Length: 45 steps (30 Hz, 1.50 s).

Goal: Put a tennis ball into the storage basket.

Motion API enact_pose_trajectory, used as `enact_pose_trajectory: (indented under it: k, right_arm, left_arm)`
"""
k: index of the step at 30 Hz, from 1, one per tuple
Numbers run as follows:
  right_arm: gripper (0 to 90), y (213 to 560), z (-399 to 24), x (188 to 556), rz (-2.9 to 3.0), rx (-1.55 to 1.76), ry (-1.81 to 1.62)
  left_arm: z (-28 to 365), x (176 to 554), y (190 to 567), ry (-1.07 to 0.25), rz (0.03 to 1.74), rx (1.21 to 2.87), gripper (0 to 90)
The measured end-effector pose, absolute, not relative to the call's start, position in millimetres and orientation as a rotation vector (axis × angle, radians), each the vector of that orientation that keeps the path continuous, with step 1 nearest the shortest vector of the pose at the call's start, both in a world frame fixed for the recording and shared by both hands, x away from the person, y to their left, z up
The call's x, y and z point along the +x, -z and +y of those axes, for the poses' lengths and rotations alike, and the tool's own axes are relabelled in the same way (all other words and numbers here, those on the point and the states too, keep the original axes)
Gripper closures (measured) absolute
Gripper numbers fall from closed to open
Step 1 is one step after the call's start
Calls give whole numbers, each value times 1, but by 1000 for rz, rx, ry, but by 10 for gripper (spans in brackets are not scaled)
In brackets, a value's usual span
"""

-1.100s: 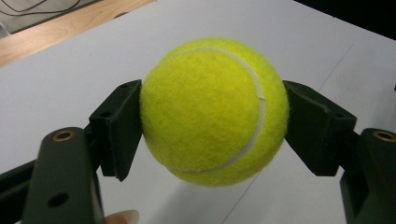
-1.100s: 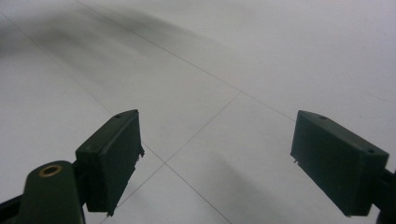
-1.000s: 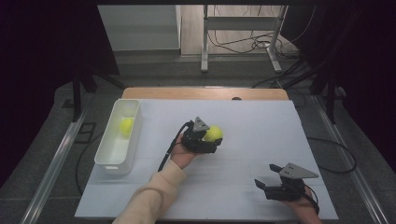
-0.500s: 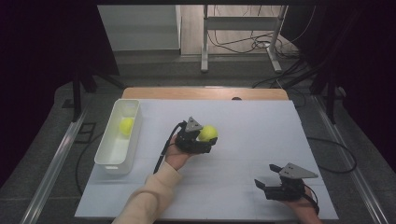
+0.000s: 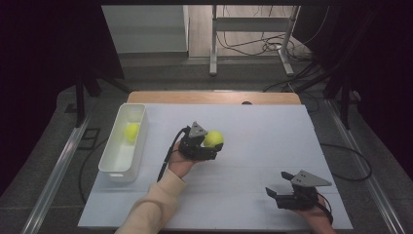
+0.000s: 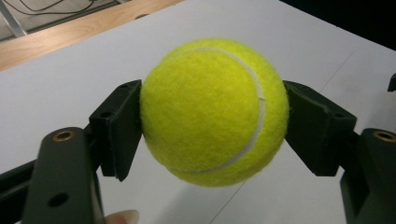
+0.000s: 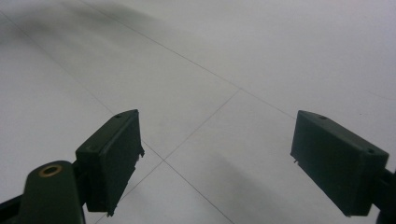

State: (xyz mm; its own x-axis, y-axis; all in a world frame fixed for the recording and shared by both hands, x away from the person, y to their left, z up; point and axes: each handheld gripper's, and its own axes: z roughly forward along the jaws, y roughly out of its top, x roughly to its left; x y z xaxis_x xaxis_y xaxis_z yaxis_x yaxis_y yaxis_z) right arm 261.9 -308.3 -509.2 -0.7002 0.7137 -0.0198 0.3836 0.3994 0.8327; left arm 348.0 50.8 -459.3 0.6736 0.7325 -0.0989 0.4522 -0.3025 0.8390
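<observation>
A yellow tennis ball (image 5: 213, 139) (image 6: 212, 105) is clamped between the black jaws of my left gripper (image 5: 210, 146) (image 6: 212, 112), which is shut on it above the middle of the white table (image 5: 263, 131). Both pads (image 6: 122, 123) press the ball's sides. A second tennis ball (image 5: 131, 131) lies inside the white bin (image 5: 111, 168) at the left. My right gripper (image 5: 273, 195) (image 7: 217, 154) rests low near the front right of the table, its jaws wide open with nothing but bare table surface between them.
The white bin stands along the table's left side. A wooden strip (image 5: 214, 97) runs along the table's far edge. Metal stand legs (image 5: 251, 44) and cables lie on the floor behind the table. Dark curtains flank both sides.
My left gripper, still holding the ball, has drifted slightly to the left and away from me. The right gripper has stayed put.
</observation>
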Motion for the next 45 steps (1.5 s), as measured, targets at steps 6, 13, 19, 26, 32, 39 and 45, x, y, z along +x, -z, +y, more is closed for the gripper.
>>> enact_pose_trajectory:
  k: [6,13,19,26,32,39,45]
  right_arm:
    - [167,509,-309,262,2288,945,-1214]
    - [167,509,-309,262,2287,943,-1214]
    - [168,509,-308,262,2289,941,-1211]
    - [168,509,-308,262,2291,938,-1206]
    - [168,510,-308,262,2295,934,-1206]
    - [168,510,-308,262,2299,930,-1204]
    - [167,510,-307,261,2314,924,-1200]
  left_arm:
    - [57,346,460,-384,932,1955,264]
    - [62,343,459,-394,935,1954,263]
    - [64,340,458,-398,929,1959,263]
    - [69,337,457,-408,932,1958,263]
    - [74,335,456,-413,940,1952,263]
    - [79,333,456,-416,949,1947,263]
    - [82,333,458,-417,961,1943,263]
